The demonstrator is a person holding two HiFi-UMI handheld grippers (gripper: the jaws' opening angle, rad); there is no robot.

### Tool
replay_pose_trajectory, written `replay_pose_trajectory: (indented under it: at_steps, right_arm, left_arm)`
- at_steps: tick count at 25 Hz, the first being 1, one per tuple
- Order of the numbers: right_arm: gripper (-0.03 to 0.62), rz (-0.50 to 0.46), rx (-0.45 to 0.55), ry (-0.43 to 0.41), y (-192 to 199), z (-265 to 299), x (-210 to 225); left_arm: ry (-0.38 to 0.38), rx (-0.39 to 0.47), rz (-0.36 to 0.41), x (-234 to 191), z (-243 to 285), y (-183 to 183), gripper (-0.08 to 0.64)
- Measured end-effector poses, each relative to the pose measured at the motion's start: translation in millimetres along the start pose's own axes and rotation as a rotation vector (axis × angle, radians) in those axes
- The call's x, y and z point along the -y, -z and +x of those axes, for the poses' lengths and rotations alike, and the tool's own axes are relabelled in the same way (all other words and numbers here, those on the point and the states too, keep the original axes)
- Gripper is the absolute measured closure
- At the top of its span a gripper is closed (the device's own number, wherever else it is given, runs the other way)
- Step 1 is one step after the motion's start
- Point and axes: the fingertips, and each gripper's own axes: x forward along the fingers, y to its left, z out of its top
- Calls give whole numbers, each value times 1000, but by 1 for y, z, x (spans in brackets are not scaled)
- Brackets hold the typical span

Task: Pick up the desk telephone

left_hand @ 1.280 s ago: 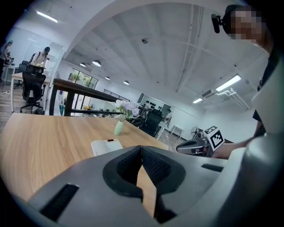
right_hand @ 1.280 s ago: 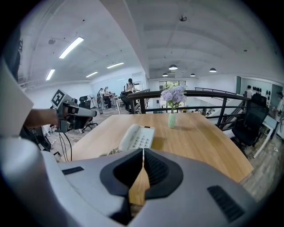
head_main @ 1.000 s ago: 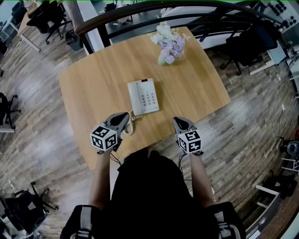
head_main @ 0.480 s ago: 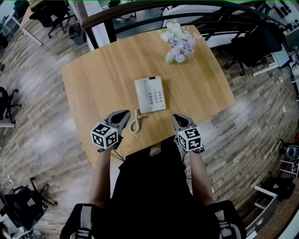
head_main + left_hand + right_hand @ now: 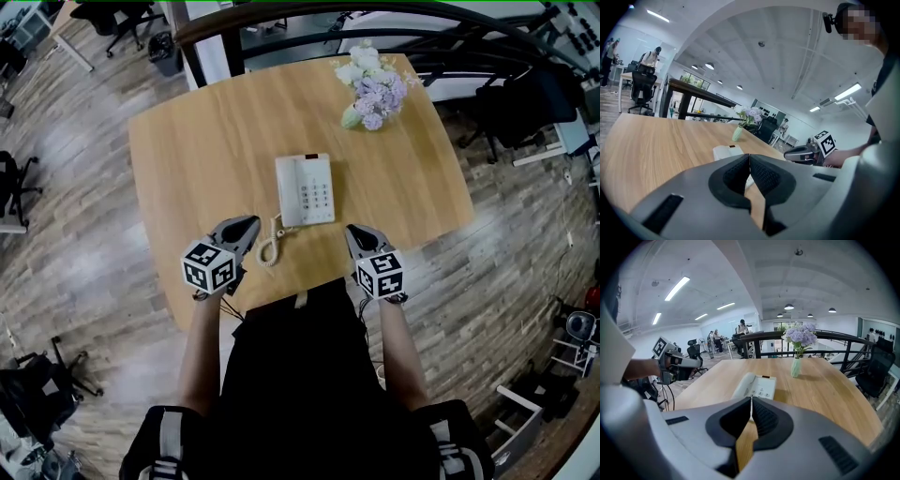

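Note:
A white desk telephone lies flat on the wooden table, its handset on the left and its coiled cord trailing toward the near edge. It also shows in the left gripper view as the telephone and in the right gripper view as the telephone. My left gripper hovers over the near edge, just left of the cord, shut and empty. My right gripper hangs near the table's front edge, right of the phone, also shut with nothing held.
A vase of pale purple and white flowers stands at the table's far right. Office chairs and a dark railing surround the table. The person's dark-clothed body is close against the near edge.
Both grippers have crept slightly toward the telephone; in the head view the table and phone have shifted to the right and nearer. Both stay shut.

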Motion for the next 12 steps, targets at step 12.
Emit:
replay_pose_trajectory:
  at_steps: [12]
  right_arm:
    - [566, -12, -17, -94, -17, 35, 16]
  left_arm:
    - [-50, -37, -38, -7, 16, 2, 538]
